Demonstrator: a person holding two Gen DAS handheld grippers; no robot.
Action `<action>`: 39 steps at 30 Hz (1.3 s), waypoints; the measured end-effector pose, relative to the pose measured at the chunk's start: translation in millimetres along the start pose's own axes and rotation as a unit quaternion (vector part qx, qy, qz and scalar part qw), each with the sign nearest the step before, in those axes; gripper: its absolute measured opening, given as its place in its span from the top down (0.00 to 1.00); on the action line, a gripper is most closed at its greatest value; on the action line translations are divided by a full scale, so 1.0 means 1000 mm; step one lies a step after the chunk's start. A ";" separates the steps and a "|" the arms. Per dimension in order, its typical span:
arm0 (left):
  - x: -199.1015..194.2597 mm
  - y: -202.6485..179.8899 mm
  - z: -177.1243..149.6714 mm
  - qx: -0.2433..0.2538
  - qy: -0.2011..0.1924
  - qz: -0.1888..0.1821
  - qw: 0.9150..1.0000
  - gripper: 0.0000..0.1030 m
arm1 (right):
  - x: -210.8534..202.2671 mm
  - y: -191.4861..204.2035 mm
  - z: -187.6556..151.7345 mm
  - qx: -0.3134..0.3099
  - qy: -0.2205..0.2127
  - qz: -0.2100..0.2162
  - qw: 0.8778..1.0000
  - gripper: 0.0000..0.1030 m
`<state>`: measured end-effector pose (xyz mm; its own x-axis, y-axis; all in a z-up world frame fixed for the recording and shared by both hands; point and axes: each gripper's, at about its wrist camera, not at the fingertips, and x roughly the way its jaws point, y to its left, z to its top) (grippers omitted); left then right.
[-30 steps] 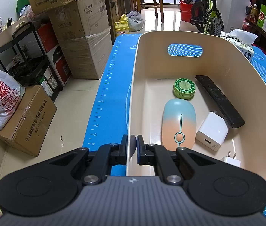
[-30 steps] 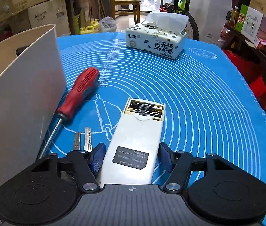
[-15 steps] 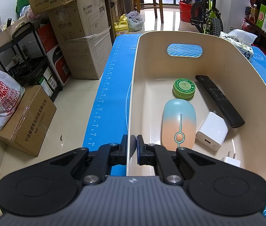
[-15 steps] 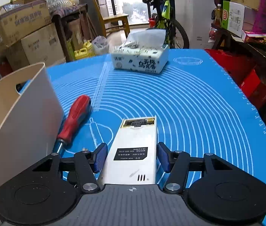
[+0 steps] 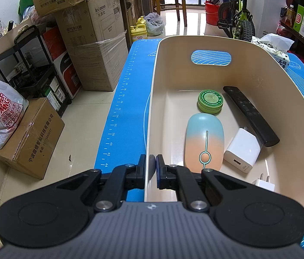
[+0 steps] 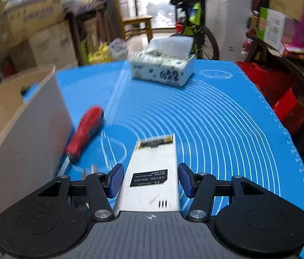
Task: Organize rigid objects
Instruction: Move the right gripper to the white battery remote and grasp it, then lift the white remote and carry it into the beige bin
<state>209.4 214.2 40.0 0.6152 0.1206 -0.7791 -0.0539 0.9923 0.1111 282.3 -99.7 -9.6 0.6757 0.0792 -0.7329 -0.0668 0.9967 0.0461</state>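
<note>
In the left wrist view my left gripper (image 5: 151, 168) is shut on the near left wall of the beige bin (image 5: 195, 73). Inside the bin lie a blue-and-peach mouse (image 5: 204, 140), a green tin (image 5: 210, 101), a black remote (image 5: 250, 115), a white charger (image 5: 242, 150) and a small plug (image 5: 263, 183). The right wrist view is blurred. There my right gripper (image 6: 149, 180) holds a white remote (image 6: 154, 157) back side up, its pads against the remote's sides, a little above the blue mat (image 6: 216, 118). A red-handled screwdriver (image 6: 87, 131) lies left of it.
The bin's outer wall (image 6: 22, 129) stands close on the left of the right gripper. A tissue pack (image 6: 162, 69) sits at the mat's far side. Small metal pieces (image 6: 93, 168) lie by the screwdriver's shaft. Boxes, a bicycle and shelves surround the table.
The right gripper's jaws have narrowed onto the white remote. It has tipped up and risen slightly with the remote in it. The left gripper and the bin have not moved.
</note>
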 end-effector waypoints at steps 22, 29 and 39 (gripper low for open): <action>0.000 -0.003 0.000 0.001 0.000 0.000 1.000 0.91 | 0.039 -0.004 0.022 -0.025 0.124 -0.006 0.992 0.43; 0.000 -0.004 0.000 0.001 0.000 0.001 1.000 0.91 | 0.048 0.001 0.030 -0.040 0.129 -0.015 0.991 0.37; 0.000 -0.004 0.000 0.001 0.000 0.001 1.000 0.91 | 0.050 -0.001 0.031 -0.055 0.107 0.005 0.993 0.44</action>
<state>209.1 210.6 39.6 0.6146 0.1221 -0.7794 -0.0533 0.9921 0.1134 338.6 -96.1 -25.0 0.5032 0.0722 -0.8612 -0.1608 0.9869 -0.0112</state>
